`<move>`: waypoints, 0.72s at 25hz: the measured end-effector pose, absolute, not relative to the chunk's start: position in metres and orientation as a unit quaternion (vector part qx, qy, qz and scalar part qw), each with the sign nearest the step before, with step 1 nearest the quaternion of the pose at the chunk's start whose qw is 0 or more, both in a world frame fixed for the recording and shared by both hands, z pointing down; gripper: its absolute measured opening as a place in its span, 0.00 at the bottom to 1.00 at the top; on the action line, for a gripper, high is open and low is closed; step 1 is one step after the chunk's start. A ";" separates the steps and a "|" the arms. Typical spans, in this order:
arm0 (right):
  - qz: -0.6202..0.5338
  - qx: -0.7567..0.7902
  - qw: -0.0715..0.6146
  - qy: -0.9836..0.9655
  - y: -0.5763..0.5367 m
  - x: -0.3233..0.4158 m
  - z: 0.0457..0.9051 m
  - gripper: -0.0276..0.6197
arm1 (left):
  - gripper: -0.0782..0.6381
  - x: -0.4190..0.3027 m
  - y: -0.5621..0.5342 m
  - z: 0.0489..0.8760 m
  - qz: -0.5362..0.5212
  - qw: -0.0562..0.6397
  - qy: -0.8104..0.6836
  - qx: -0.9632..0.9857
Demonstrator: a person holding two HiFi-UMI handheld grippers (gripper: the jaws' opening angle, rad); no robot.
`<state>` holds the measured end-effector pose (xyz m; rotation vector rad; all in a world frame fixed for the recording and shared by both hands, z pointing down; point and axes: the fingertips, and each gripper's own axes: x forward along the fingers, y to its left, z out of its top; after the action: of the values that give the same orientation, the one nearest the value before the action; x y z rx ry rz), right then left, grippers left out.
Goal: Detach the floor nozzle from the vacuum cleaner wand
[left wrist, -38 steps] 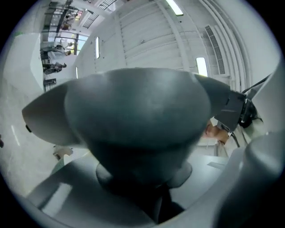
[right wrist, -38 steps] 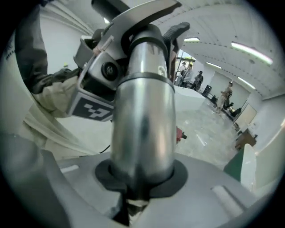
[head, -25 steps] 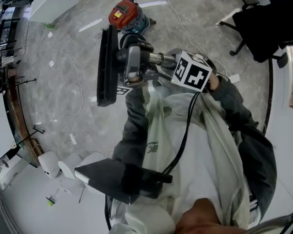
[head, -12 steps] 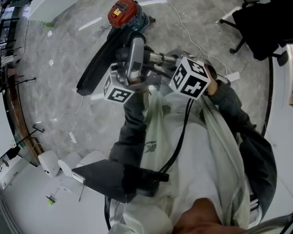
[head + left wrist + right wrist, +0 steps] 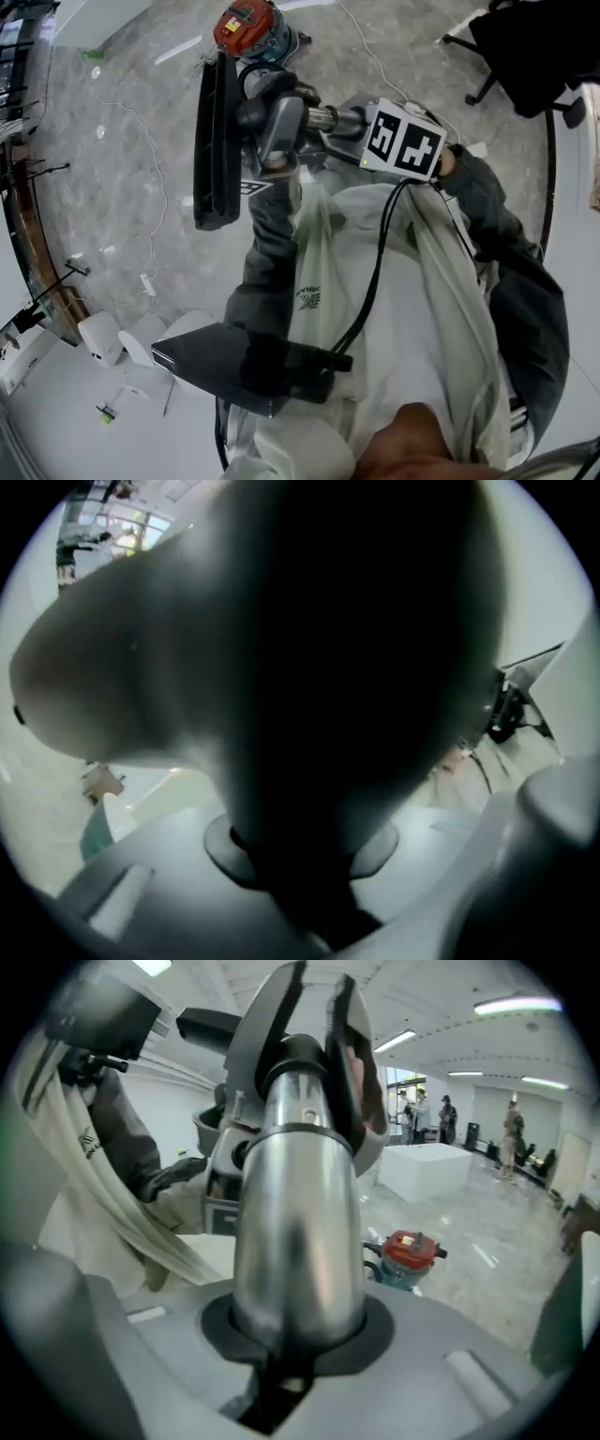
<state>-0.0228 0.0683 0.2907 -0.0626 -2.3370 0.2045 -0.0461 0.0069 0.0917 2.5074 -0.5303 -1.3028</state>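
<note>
Over the grey marble floor [image 5: 122, 159], the black floor nozzle [image 5: 214, 131] stands on end in the air, its neck joined to the chrome wand [image 5: 330, 119], which runs level toward my right. Beyond them, the red vacuum canister [image 5: 246, 30] sits on the floor. My right gripper [image 5: 349, 124] is clamped round the wand. My left gripper [image 5: 274, 155] has just been closing its jaws on a dark shape, seemingly the nozzle's neck, now pressed between them.
</note>
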 end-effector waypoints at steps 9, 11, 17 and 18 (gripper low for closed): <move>0.031 0.155 0.435 -0.887 0.046 -0.015 0.315 0.17 | 0.23 -0.060 -0.028 0.150 -0.346 0.260 -0.412 0.802; 0.042 0.120 0.431 -0.893 0.053 -0.013 0.317 0.17 | 0.23 -0.052 -0.021 0.146 -0.357 0.238 -0.368 0.825; 0.089 -0.041 0.397 -0.912 0.082 -0.009 0.304 0.17 | 0.22 -0.029 0.022 0.112 -0.435 0.134 -0.151 0.877; 0.100 -0.060 0.390 -0.913 0.084 -0.009 0.304 0.17 | 0.23 -0.029 0.023 0.113 -0.437 0.130 -0.143 0.878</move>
<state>-0.0089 0.0844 0.3038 -0.1522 -2.3210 0.2552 -0.0291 0.0225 0.1129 2.5511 -0.4140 -1.2706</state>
